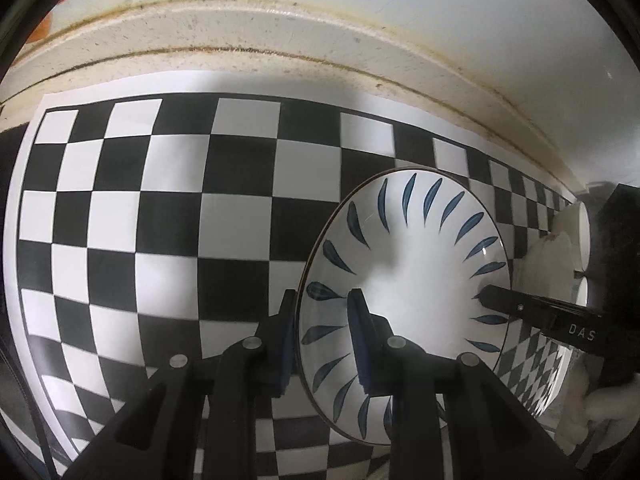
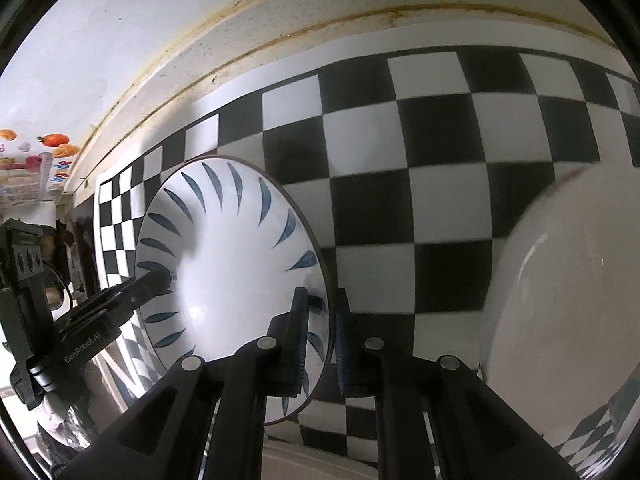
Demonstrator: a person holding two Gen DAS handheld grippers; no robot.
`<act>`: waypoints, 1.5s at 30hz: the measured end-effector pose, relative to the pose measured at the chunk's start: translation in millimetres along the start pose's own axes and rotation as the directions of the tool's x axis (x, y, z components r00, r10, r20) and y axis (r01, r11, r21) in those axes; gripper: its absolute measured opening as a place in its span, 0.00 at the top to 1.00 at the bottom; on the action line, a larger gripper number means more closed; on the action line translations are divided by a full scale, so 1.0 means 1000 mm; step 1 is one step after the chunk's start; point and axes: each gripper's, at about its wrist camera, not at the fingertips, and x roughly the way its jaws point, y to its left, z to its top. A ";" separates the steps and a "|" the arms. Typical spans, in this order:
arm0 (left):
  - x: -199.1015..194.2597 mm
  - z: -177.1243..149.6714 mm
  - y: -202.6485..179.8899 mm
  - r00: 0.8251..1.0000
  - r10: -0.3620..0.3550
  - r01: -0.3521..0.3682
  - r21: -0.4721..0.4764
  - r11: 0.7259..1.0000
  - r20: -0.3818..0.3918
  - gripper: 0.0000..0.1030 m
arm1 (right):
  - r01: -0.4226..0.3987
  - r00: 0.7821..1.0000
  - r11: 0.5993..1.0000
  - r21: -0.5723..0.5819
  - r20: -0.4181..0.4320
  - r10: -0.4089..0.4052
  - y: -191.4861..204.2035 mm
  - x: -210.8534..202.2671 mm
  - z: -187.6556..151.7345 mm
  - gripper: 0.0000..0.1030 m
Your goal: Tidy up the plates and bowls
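Bowl [image 1: 404,280] with blue leaf marks around its white inside is the thing we are moving, and both of our tools hold it over the checkered mat [image 1: 160,200] on the counter [image 1: 280,28]. On the left, our left tool [image 1: 320,340] is closed on the bowl's rim, one finger outside and one inside. On the far side, our right tool [image 2: 324,336] pinches the other edge of the rim the same way. We think the bowl is just off the mat, tipped a bit, so this looks like the carrying step.

Next we think we need to bring it to the white dish [image 2: 560,300] on the right and set it down softly. Both tools should move together so the bowl stays level and does not slip.

Some things are hard to see. The white dish is blurry and cut off at the edge, so we cannot tell if it is a plate or a bowl. Our tools hide the bottom of the bowl. We cannot tell for sure if it touches the mat.
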 end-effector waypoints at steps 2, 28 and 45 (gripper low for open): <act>-0.007 -0.006 -0.005 1.000 0.009 -0.009 0.014 1.000 0.013 0.78 | -0.002 1.000 1.000 -0.010 0.012 0.002 0.002 -0.006 -0.007 0.87; -0.070 -0.163 -0.065 1.000 -0.010 0.009 0.170 0.985 0.007 0.78 | -0.071 0.992 0.997 -0.036 0.100 0.074 -0.035 -0.092 -0.208 0.89; -0.011 -0.207 -0.068 0.993 0.046 -0.028 0.162 0.986 -0.105 0.77 | -0.018 1.000 1.000 0.024 0.016 0.018 -0.086 -0.040 -0.258 0.89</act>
